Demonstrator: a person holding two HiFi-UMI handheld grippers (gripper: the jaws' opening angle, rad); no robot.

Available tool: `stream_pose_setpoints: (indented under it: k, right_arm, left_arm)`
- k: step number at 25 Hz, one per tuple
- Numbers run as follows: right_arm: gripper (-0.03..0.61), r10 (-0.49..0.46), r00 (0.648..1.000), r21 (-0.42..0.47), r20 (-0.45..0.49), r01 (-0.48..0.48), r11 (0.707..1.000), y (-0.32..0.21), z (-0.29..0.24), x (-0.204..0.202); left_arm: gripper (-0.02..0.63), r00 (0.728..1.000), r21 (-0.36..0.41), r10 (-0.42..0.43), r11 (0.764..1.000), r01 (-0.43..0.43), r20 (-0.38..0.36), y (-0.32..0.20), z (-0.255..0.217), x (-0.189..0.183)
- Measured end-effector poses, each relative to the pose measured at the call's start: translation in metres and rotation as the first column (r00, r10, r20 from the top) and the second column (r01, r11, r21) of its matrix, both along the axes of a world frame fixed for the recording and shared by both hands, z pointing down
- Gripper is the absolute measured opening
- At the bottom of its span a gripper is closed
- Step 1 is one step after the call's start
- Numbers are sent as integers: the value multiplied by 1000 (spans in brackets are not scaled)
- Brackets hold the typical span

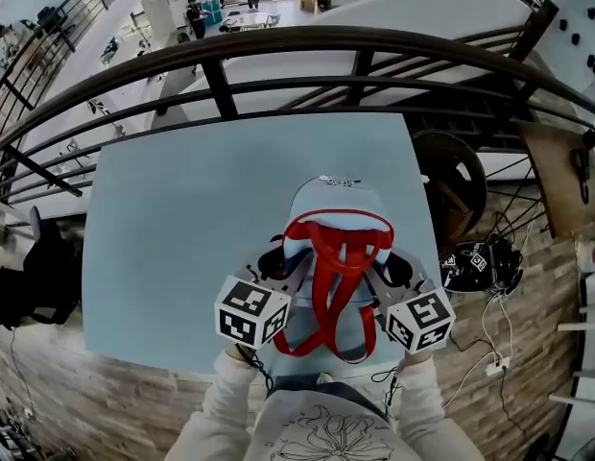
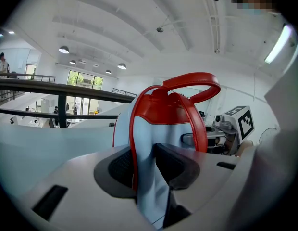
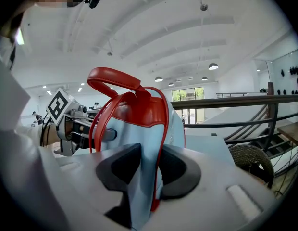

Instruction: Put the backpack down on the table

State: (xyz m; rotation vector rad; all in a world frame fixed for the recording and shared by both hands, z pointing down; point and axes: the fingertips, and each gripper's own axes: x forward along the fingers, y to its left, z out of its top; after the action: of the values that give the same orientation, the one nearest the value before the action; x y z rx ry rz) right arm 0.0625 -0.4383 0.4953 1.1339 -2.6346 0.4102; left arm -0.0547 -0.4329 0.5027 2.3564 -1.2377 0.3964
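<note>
Both clamped on backpack [image 1: 331, 209], left hand-held gripper [image 2: 145, 165], right hand-held gripper [image 3: 150, 170], table [image 1: 182, 219] beneath, railing [image 1: 278, 41] beyond.

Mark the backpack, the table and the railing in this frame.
backpack [image 1: 331, 200]: head view, on its pale blue top panel.
table [image 1: 182, 238]: head view, on bare surface left of the backpack.
railing [image 1: 219, 86]: head view, on a dark upright post.

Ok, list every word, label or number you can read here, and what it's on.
No readable text anywhere.
On the marker cubes: black-and-white square patterns only, no letters.
On the backpack: no label showing.
On the shirt: a flower line drawing, no words.
Distant background: too small to read.
</note>
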Motion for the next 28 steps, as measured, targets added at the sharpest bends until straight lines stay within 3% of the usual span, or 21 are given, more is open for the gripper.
stream_pose_setpoints:
  k: [11,28]
  right_arm:
    - [127,-16,997,10,-73,17,1000,-22,17,-10]
    - [130,-17,995,24,-96,20,1000,-37,29,-17]
  left_arm:
    - [121,999,32,21,999,-23,42,-22,15,-10]
    - [121,1000,44,8,999,-10,26,-39,31,-17]
